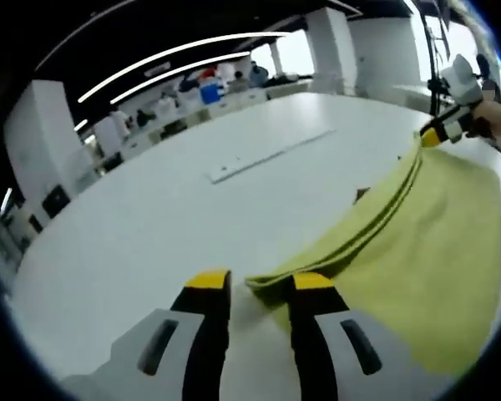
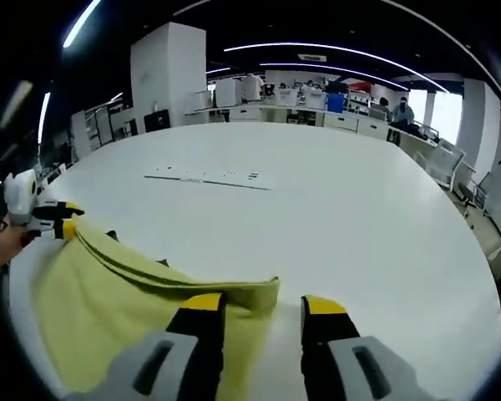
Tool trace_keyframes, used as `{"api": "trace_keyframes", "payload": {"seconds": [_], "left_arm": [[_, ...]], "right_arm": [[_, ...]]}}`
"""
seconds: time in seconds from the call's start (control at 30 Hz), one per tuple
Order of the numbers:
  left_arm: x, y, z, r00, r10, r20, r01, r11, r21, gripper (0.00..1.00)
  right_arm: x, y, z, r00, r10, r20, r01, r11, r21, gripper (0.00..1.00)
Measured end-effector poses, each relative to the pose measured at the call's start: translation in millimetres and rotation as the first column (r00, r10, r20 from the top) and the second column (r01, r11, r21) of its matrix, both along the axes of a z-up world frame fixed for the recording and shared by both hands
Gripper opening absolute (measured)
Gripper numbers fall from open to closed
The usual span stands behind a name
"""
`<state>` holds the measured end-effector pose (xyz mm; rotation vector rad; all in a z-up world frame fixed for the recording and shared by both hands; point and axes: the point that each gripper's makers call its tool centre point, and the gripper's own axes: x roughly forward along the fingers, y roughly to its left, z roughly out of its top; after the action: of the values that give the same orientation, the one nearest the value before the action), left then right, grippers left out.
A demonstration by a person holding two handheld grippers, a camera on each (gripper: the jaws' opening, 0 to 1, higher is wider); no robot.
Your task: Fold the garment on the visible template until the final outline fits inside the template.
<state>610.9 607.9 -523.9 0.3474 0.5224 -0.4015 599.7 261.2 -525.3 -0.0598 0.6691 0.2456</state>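
Note:
A yellow garment (image 1: 417, 242) lies folded on the white table (image 1: 150, 225), its layered fold edge running between the two grippers. My left gripper (image 1: 260, 281) is open, and a garment corner lies between its yellow-tipped jaws, against the right one. My right gripper (image 1: 441, 134) shows far right at the fold's other end. In the right gripper view, my right gripper (image 2: 262, 304) is open around the garment (image 2: 125, 309) corner. My left gripper (image 2: 57, 219) sits at the far corner, held by a hand. Small dark marks (image 2: 163, 262) peek from under the fold.
A long white strip (image 1: 271, 154) lies flat on the table beyond the garment, seen as the strip (image 2: 209, 177) in the right gripper view. Desks, white pillars (image 2: 167, 71) and people stand far behind the table's edge.

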Motion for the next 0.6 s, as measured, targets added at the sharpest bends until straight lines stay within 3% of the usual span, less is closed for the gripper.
{"api": "trace_keyframes", "payload": {"seconds": [0.2, 0.27, 0.4, 0.6], "left_arm": [[3.7, 7.1, -0.3, 0.992, 0.116, -0.041, -0.119, 0.988, -0.099, 0.31], [3.3, 5.8, 1.6, 0.990, 0.128, -0.058, -0.136, 0.979, -0.155, 0.33], [-0.6, 9.1, 9.0, 0.988, 0.140, -0.057, -0.148, 0.974, -0.169, 0.36], [-8.3, 9.4, 23.4, 0.985, 0.159, -0.066, -0.170, 0.954, -0.246, 0.46]], "right_arm": [[2.8, 0.8, -2.2, 1.000, -0.015, -0.011, 0.015, 1.000, 0.001, 0.34], [2.7, 0.9, -1.0, 1.000, -0.017, -0.012, 0.017, 1.000, 0.001, 0.36], [1.1, 1.4, 4.9, 1.000, -0.020, -0.012, 0.020, 1.000, 0.013, 0.41], [-7.9, 8.6, 13.6, 0.999, -0.010, -0.042, 0.013, 0.998, 0.067, 0.52]]}}
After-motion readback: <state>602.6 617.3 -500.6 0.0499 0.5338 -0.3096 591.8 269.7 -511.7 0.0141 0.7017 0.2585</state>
